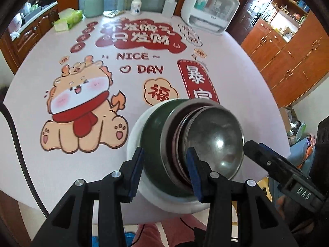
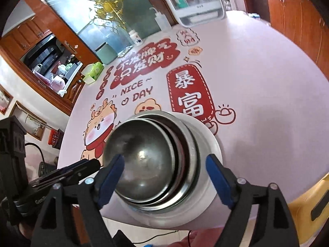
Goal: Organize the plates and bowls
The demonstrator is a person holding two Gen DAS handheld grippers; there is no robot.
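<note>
Printed round table [image 1: 236,78] among wooden cabinets [image 1: 287,61]; left tool [image 1: 167,170] and right tool [image 2: 165,177] gape.

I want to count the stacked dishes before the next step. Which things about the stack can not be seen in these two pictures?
- Left wrist view: the near rim of the white plate is hidden behind the left claw.
- Both views: the nested rims under the top steel bowl overlap, so the count is unsure.
- Right wrist view: the green bowl is hidden by the steel bowls.
</note>
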